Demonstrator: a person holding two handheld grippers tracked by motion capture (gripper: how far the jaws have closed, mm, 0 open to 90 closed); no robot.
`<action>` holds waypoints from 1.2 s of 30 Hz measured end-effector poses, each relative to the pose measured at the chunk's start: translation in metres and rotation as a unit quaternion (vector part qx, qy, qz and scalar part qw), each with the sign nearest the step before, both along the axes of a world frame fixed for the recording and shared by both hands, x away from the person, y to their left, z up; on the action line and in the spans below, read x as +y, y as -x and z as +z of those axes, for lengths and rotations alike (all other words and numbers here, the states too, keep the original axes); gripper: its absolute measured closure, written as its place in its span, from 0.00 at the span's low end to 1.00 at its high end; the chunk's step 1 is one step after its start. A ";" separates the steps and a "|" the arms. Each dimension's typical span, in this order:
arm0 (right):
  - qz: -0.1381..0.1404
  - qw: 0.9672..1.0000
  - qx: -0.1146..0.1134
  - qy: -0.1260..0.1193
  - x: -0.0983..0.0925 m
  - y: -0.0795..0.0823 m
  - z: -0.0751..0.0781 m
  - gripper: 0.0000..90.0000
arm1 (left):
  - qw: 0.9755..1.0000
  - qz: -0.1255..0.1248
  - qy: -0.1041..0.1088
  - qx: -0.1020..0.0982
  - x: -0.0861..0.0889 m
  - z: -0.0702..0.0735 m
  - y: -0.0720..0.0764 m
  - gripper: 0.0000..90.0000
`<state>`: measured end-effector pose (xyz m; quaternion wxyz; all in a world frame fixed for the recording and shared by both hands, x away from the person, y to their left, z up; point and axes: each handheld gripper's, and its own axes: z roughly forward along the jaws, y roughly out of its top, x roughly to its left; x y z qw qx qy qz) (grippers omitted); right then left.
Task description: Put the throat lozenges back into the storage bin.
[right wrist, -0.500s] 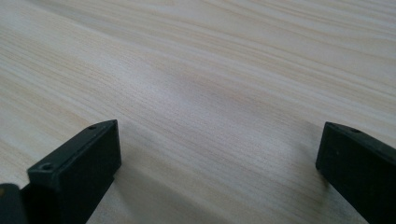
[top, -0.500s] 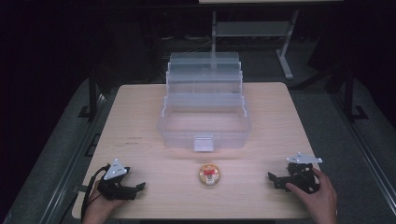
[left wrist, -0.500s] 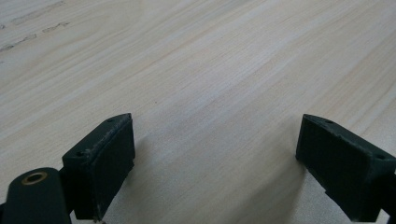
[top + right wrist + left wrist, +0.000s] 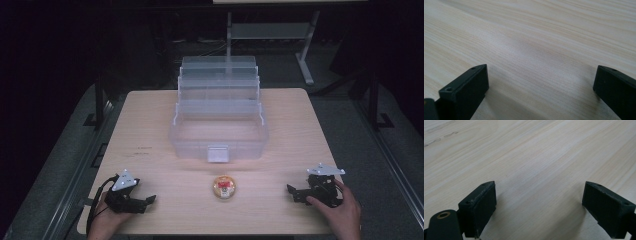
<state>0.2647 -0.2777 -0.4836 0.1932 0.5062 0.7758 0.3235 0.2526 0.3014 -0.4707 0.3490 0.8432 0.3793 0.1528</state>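
Observation:
A small round yellow and red object [image 4: 223, 187] lies on the wooden table [image 4: 150, 125] near its front edge, midway between my two grippers. My left gripper [image 4: 149, 200] rests at the front left, held by a hand, its jaws pointing right toward the object. My right gripper [image 4: 291, 191] rests at the front right, jaws pointing left. In the left gripper view the left gripper [image 4: 539, 207] stands open over bare wood. The right gripper [image 4: 540, 92] is also open, with nothing between its jaws.
A clear plastic tiered box [image 4: 218, 120], its trays stepped back and open, stands at the table's middle behind the round object. Dark floor and a metal stand [image 4: 305, 50] lie beyond the far edge. Bare wood [image 4: 310, 130] flanks the box.

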 end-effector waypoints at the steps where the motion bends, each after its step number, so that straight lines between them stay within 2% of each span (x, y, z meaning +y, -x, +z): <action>1: 0.000 1.000 0.000 0.000 0.000 0.000 0.000 0.00 | 1.000 -0.001 0.003 0.001 -0.001 0.001 0.000 0.13; 9: 0.000 1.000 0.000 0.000 0.000 0.000 0.000 0.00 | 1.000 -0.017 0.009 0.007 -0.006 0.007 -0.001 0.13; 20: 0.000 1.000 0.000 0.000 0.000 0.000 0.000 0.00 | 0.999 -0.044 0.001 0.014 -0.019 0.014 -0.002 0.13; 36: 0.000 1.000 0.000 0.000 0.000 0.000 0.000 0.00 | 0.998 -0.069 -0.001 0.013 -0.036 0.024 -0.008 0.14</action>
